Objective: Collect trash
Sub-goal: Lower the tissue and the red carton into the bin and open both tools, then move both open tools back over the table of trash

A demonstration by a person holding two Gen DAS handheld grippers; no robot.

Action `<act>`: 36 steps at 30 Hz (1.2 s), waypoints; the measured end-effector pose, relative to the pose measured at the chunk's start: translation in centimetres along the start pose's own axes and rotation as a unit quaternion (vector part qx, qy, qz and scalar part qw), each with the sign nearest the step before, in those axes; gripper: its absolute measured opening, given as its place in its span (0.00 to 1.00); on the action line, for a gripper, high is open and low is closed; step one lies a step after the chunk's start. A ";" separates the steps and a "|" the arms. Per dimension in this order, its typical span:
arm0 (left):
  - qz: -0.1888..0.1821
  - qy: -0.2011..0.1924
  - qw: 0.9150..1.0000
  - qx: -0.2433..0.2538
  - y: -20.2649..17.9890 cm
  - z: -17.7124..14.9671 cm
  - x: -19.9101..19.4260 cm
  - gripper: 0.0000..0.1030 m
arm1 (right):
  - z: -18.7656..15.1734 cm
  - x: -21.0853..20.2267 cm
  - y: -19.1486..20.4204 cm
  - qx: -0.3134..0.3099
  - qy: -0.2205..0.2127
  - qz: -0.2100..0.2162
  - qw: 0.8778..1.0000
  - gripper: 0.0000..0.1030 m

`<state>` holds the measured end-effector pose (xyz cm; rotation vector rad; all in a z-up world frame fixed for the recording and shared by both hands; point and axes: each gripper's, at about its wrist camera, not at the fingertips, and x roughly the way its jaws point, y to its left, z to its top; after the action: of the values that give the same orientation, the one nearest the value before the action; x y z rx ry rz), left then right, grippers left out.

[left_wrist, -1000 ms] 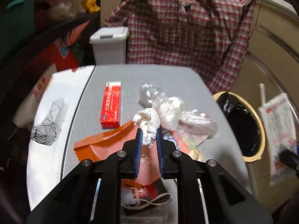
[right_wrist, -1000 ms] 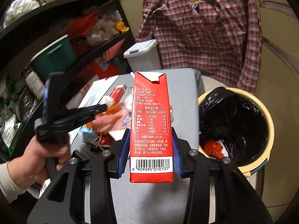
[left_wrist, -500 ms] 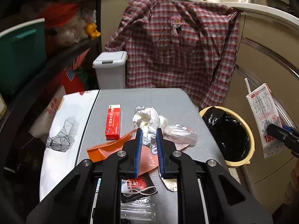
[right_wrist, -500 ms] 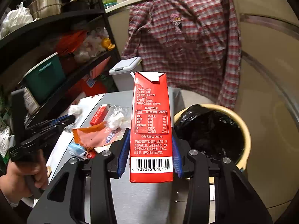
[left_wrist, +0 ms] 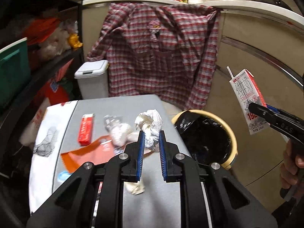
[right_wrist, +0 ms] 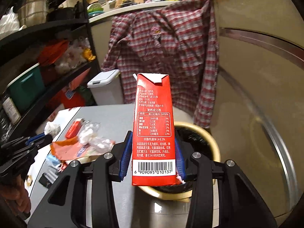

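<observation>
The left gripper [left_wrist: 151, 139] has its blue pads nearly together on a crumpled white tissue wad [left_wrist: 151, 125], pinched low so that most of the wad bulges above the jaws. The right gripper [right_wrist: 153, 153] stands partly open around a red milk carton [right_wrist: 153, 127], pads pressed flat on its two narrow sides, carton upright with the barcode end toward the camera.

The step in hand looks like carrying both pieces to the bin [left_wrist: 232, 142], a yellow-rimmed pail lined with a black bag, standing just off the bench's right edge. To do it well, bring each gripper fully over the black opening before letting go. The carton already hangs above the bin's mouth in the right wrist view, so it is best released first. The tissue is light and may cling to a pad, so the jaws should open wide, with a slight tip downward. Keep the two grippers from crossing over the rim at once.

The tissue is soft, twisted and knotted-looking. The carton is a tall slim box with a folded white tab at its top corner and, in the left wrist view, a white straw standing out of it.

Left on the grey bench [left_wrist: 121, 104]: a small red box [left_wrist: 86, 129] toward the left edge, crinkled clear plastic [left_wrist: 117, 131] beside it, and an orange wrapper [left_wrist: 85, 155] nearer the front.
</observation>
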<state>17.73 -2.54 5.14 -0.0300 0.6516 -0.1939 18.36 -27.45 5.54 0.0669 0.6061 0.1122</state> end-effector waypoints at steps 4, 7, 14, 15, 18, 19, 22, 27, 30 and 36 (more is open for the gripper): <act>-0.015 -0.003 1.000 0.004 -2.2 1.0 1.0 0.15 | 0.8 0.4 -2.9 0.021 -0.001 -0.017 1.000 0.40; -0.025 -0.003 1.000 0.009 -3.9 1.6 2.0 0.15 | 1.1 1.0 -4.2 0.033 0.004 -0.018 0.999 0.40; -0.048 0.009 0.999 0.020 -7.0 2.3 4.9 0.15 | 1.2 2.5 -5.1 0.034 0.012 -0.024 0.999 0.38; -0.049 0.010 0.998 0.023 -7.5 2.4 5.3 0.15 | 1.1 2.8 -5.2 0.035 0.014 -0.023 0.999 0.38; -0.056 0.016 0.998 0.028 -8.4 2.5 6.7 0.15 | 1.0 4.3 -5.3 0.037 0.028 -0.021 0.999 0.38; -0.058 0.019 0.998 0.027 -8.5 2.5 7.0 0.15 | 0.9 4.6 -5.4 0.040 0.030 -0.021 0.999 0.38; -0.066 0.028 0.997 0.028 -9.1 2.4 8.2 0.15 | 1.0 5.4 -5.7 0.048 0.036 -0.023 0.998 0.38; -0.077 0.043 0.996 0.030 -10.2 2.0 9.9 0.15 | 1.1 6.1 -6.2 0.058 0.038 -0.024 0.997 0.38; -0.080 0.055 0.995 0.035 -10.8 1.6 11.0 0.15 | 1.1 6.3 -6.3 0.058 0.039 -0.024 0.997 0.38; -0.089 0.078 0.993 0.030 -11.3 1.3 12.5 0.33 | 1.1 6.8 -6.7 0.061 0.044 -0.024 0.997 0.46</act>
<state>26.32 -16.07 -0.36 -0.0144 0.7985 -0.3905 25.14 -33.25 1.97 0.1661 0.7014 0.0306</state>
